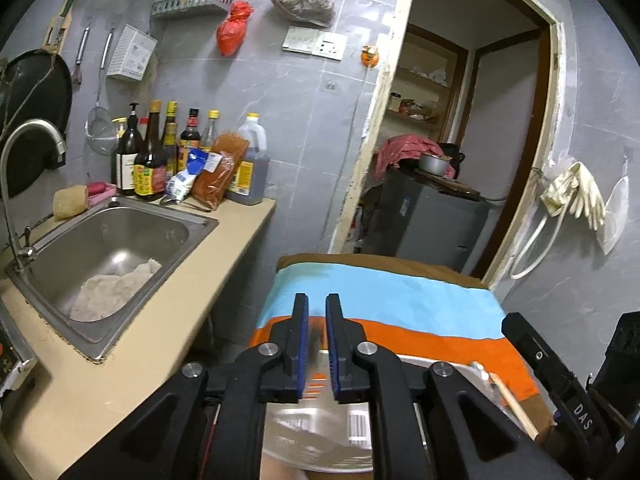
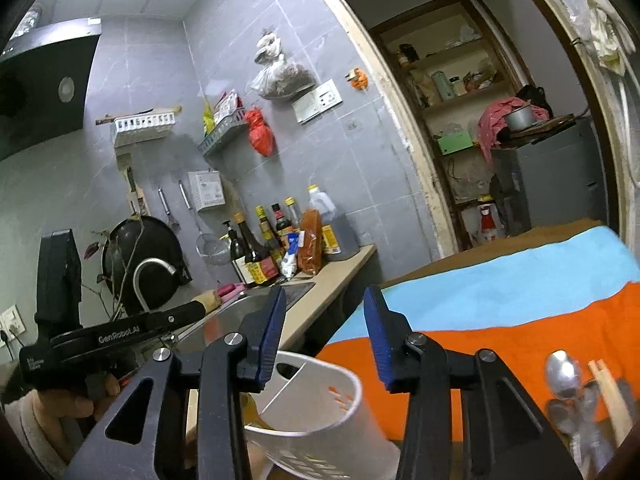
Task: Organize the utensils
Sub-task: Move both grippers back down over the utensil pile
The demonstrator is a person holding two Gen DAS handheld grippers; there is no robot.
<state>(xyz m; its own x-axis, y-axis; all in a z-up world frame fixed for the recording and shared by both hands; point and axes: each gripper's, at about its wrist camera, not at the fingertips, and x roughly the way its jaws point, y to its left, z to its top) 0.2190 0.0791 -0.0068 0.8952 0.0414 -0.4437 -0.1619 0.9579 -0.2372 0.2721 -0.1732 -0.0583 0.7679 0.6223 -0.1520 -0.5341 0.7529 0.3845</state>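
Note:
In the right wrist view a white plastic utensil holder [image 2: 320,408] with a divider and slotted side stands tilted on the striped cloth, below and between the fingers of my right gripper [image 2: 325,328], which is open and empty above it. Metal spoons [image 2: 566,376] and wooden chopsticks [image 2: 612,396] lie at the right on the cloth. In the left wrist view my left gripper [image 1: 317,340] has a narrow gap between its pads, nothing held, above a blurred white holder [image 1: 320,432]. A chopstick [image 1: 516,404] lies to its right.
A blue and orange cloth [image 1: 380,300] covers the table. A steel sink [image 1: 108,248] with a rag, a tap [image 1: 24,148] and sauce bottles [image 1: 160,156] sit on the counter at left. A doorway [image 1: 460,140] opens behind the table.

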